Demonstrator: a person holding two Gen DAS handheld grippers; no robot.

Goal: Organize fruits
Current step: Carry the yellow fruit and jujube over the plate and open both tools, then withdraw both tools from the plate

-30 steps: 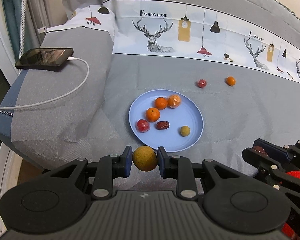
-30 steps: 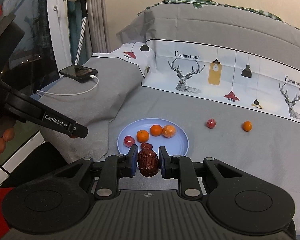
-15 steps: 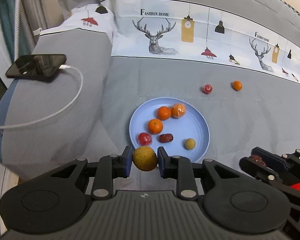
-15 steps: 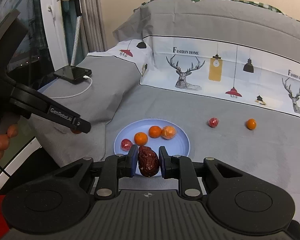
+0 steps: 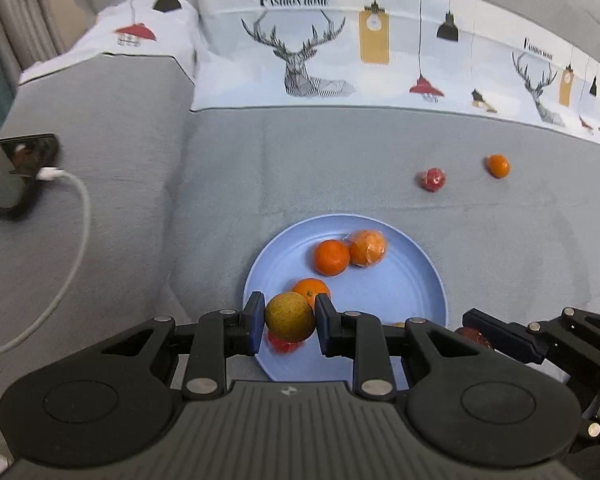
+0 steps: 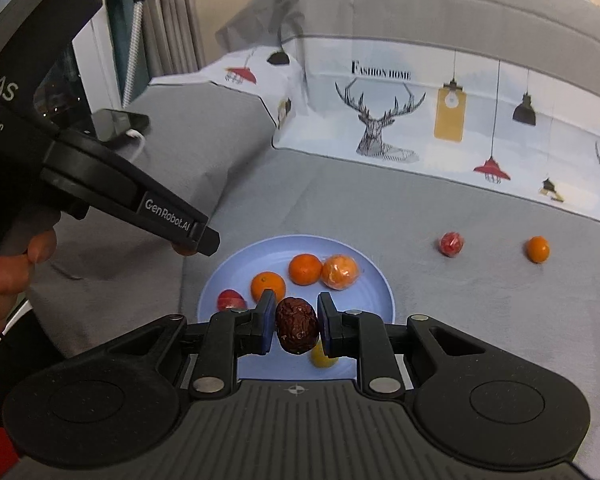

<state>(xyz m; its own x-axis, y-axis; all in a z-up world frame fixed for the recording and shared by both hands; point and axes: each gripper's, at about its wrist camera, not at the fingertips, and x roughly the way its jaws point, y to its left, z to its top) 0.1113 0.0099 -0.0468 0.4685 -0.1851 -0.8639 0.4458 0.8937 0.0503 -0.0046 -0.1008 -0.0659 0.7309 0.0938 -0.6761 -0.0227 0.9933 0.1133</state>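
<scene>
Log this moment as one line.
left gripper: holds yellow-green fruit | right gripper: holds red date | both over blue plate

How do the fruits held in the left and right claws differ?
The left claw holds a round fruit; the right claw holds an oblong dried date. The round fruit is yellow-green and finely speckled; the date is dark red-brown and wrinkled. The round fruit fills a wider gap between the pads than the date. Both are pinched at their sides over the blue plate.
</scene>
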